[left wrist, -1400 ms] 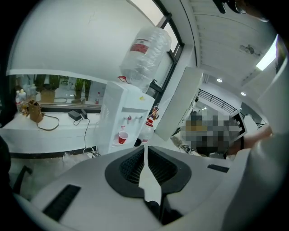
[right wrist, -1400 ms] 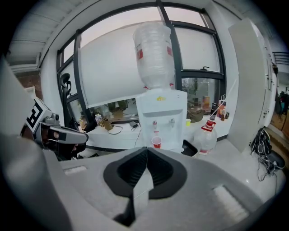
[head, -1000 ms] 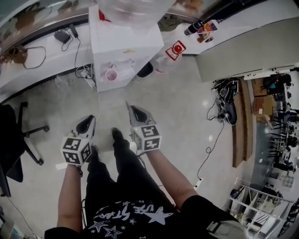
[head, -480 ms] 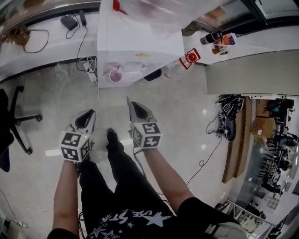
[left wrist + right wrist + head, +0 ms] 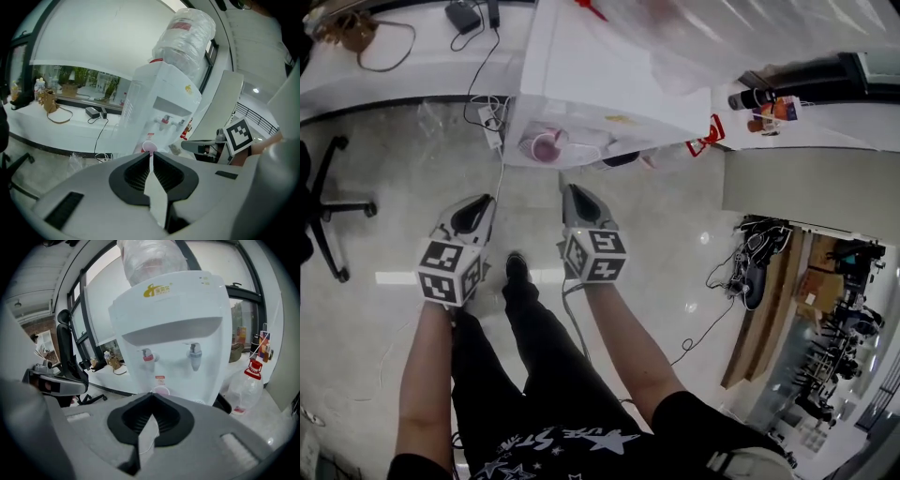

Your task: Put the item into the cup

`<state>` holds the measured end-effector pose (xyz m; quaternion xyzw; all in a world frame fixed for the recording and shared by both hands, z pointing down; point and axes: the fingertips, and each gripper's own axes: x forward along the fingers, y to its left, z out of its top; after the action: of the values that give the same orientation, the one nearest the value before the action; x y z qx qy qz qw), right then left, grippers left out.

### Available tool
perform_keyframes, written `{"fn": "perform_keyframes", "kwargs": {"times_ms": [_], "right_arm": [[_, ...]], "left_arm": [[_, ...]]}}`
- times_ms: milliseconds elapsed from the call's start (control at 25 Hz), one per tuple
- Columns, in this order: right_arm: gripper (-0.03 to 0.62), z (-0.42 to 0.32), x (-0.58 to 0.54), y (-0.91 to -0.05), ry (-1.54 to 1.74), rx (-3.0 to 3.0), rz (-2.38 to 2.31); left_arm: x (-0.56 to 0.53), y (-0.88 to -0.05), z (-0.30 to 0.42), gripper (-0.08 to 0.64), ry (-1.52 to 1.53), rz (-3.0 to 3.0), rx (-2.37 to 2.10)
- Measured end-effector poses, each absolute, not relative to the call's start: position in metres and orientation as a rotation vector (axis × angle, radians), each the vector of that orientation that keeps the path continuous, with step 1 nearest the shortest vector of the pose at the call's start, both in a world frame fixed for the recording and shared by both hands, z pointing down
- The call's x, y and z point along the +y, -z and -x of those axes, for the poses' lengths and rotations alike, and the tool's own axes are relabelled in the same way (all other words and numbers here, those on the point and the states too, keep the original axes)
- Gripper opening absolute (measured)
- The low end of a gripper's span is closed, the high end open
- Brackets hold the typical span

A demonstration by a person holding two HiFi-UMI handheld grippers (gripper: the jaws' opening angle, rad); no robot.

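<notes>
Office chair (image 5: 326, 202) stands far left on the floor, with cables on the white counter (image 5: 412, 70) behind it. Left gripper (image 5: 485, 200) is held low over the floor, jaws pressed together with only a pale sliver in the seam; cannot tell if anything is pinched. Pink cup (image 5: 546, 147) sits on the tray of the white water dispenser (image 5: 609, 94), below the taps, ahead of both grippers and well apart from them. Right gripper (image 5: 568, 190) is near the left one, jaws also closed tight. Clear bottle with red cap (image 5: 247, 387) stands right of the dispenser. Cannot tell which thing is the item.
</notes>
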<state>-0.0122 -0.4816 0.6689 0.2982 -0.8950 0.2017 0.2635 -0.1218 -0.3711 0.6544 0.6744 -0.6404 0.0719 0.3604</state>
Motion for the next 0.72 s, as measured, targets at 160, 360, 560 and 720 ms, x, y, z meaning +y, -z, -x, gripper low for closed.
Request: {"fn": "perform_keyframes", "kwargs": {"times_ms": [160,360,560,720], "right_arm": [[0.0,0.031,-0.496,-0.677,-0.524,-2.441,-0.765],[0.0,0.051,-0.513,-0.693,-0.512,-2.456,-0.72],[0.0,0.069,-0.528,-0.716,-0.515,-2.45,-0.697],[0.0,0.08,-0.536,-0.735,-0.488,-2.432,-0.685]], "left_arm": [[-0.386,-0.663,0.13,0.029,-0.168,-1.728,-1.675],[-0.402,-0.68,0.133,0.029,-0.173,-1.721,-1.682],[-0.413,-0.693,0.139,0.029,-0.177,-1.706,-1.692],[-0.416,-0.709,0.141,0.029,-0.172,-1.686,-1.69]]}}
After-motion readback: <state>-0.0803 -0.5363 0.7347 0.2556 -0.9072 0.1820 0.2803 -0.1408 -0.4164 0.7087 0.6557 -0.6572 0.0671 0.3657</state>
